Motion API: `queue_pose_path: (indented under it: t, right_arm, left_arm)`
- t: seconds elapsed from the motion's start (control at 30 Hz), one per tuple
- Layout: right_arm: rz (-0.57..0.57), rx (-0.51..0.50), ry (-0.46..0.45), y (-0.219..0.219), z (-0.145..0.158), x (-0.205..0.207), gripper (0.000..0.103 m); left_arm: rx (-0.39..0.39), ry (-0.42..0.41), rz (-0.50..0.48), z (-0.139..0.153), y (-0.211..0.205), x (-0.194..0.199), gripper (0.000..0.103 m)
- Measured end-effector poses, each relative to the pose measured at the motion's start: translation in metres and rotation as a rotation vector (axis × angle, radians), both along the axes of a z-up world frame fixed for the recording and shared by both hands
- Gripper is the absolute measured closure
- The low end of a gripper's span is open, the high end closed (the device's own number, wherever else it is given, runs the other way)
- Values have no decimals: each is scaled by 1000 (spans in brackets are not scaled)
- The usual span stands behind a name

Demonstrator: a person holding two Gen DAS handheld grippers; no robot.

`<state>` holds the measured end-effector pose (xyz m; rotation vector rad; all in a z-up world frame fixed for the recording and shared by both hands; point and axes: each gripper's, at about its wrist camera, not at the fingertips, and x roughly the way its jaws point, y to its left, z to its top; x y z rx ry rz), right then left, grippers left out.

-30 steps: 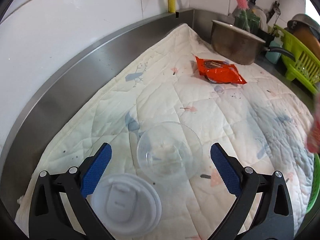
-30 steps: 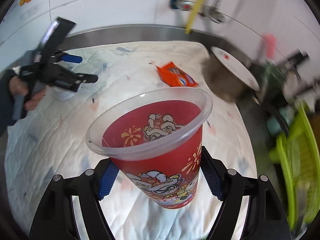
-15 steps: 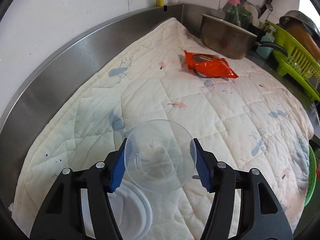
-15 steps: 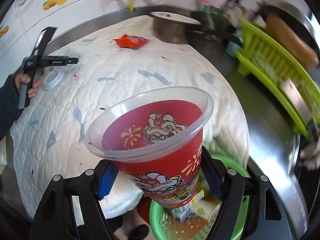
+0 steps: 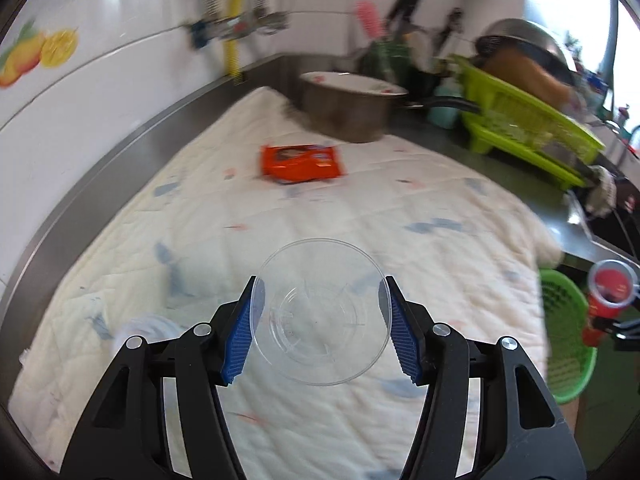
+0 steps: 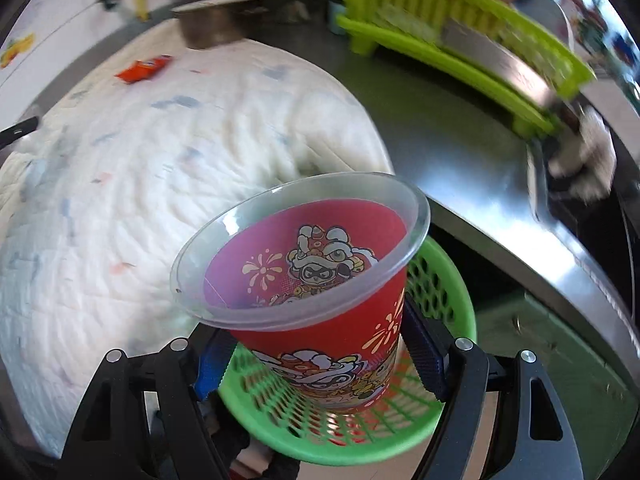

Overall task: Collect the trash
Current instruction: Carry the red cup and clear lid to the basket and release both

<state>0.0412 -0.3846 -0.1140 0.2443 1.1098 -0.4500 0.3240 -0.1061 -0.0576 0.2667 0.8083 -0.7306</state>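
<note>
Trash on this counter is mostly cups and wrappers, and both tongs have something right now. The left gripper (image 5: pixel 320 332) is closed about halfway, its blue pads (image 5: pixel 239 336) pressed on either side of a clear plastic cup (image 5: pixel 322 312), which sits between the fingers with its mouth facing the camera, held up over the quilted white cloth (image 5: pixel 440 208). The right gripper (image 6: pixel 320 360) is pinched around the lower body of a red printed cup (image 6: pixel 316 300) with a lion-dance cartoon on it, tilted a bit, and it's hanging directly above the green mesh basket (image 6: pixel 444 292) at the edge of the counter. Left on the cloth: an orange snack wrapper (image 5: pixel 301 162) near the metal pot (image 5: pixel 348 110), and a white lid (image 5: pixel 148 330), blurry, just beside the left fingers. Lime green dish rack (image 5: pixel 524 124) is off to the right on the steel counter. Compared to half a second ago, the clear cup was already gripped but low against the cloth next to the lid; now it's lifted and the view has swung toward the basket side, so you can even see the red cup (image 5: pixel 610 296) over the basket from the left camera. The red cup was short of the basket rim before and is now right over it.
</note>
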Motion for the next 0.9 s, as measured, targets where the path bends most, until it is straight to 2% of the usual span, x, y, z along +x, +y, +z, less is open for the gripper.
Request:
queue_pose_path:
  t: [0.13, 0.3, 0.4, 0.6, 0.9]
  right_arm:
    - [-53, 56, 42, -14, -23, -21, 30]
    - [-76, 116, 50, -17, -46, -45, 29]
    - [-97, 144, 32, -19, -52, -57, 21]
    - [-110, 149, -32, -18, -37, -88, 19]
    - [-128, 129, -99, -18, -6, -133, 16]
  left_arm:
    - [-20, 15, -57, 2, -23, -38, 44]
    - [-38, 34, -145, 2, -57, -87, 44]
    - [-36, 49, -199, 0, -81, -113, 44]
    - [-28, 91, -281, -12, -126, -157, 44]
    - [44, 160, -377, -45, -200, -201, 39]
